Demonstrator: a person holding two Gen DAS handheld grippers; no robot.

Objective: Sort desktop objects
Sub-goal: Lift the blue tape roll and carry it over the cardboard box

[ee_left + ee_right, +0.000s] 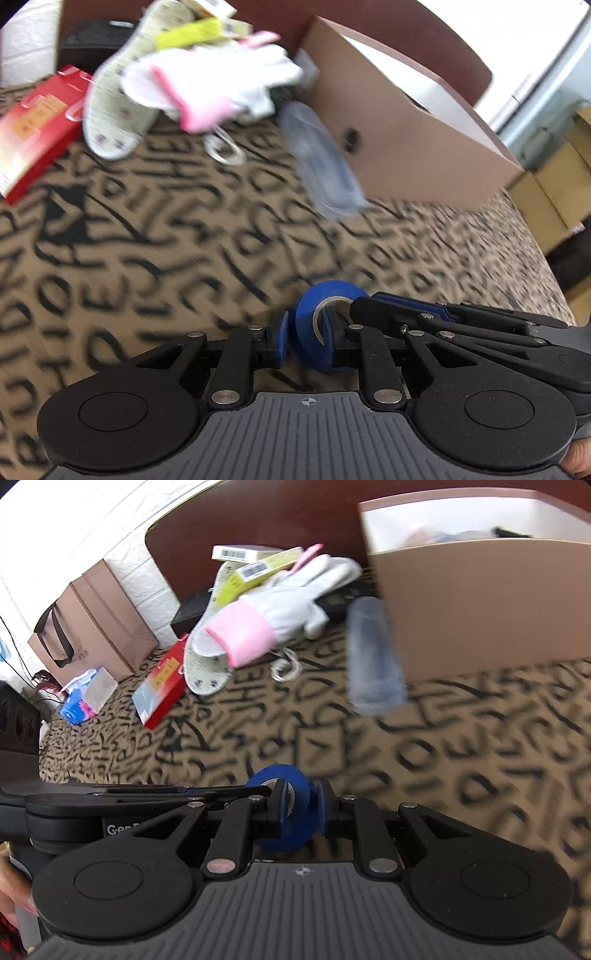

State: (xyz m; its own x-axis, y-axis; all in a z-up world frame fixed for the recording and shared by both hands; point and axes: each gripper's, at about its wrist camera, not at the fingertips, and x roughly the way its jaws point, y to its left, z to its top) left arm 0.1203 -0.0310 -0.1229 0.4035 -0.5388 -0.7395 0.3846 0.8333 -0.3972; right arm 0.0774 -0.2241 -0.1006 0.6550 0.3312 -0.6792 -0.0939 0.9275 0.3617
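Right now both tongs pinch one blue tape roll (325, 328). Left gripper (306, 341) has one pad outside the ring wall and one inside the core. Right gripper (301, 812) is pressed onto the same roll (291, 808), one pad through the centre hole, the other on the outer face. Roll sits between the two sets of fingertips, above the near part of the patterned tablecloth (147, 240); cannot tell if it touches the cloth.

View differences:
- Left wrist view shows the right gripper's linkage coming in from the right edge; right wrist view shows the left gripper's linkage from the left edge.
- Right wrist view looks into the open cardboard box (480, 605) at the far right of the surface: white interior, some blurred items inside. Left wrist view shows only its outer side and top rim (399, 122).
- Right wrist view alone shows a tissue pack (83, 698) and brown paper bags (96, 624) towards the far left corner.
- Both show the far pile: white-and-pink glove (207, 88), insole (114, 110), red box (33, 129), yellow box (258, 572), clear plastic bottle (373, 653) lying against the box side.

Roll: solid blue tape, grey inner core, standing on edge.
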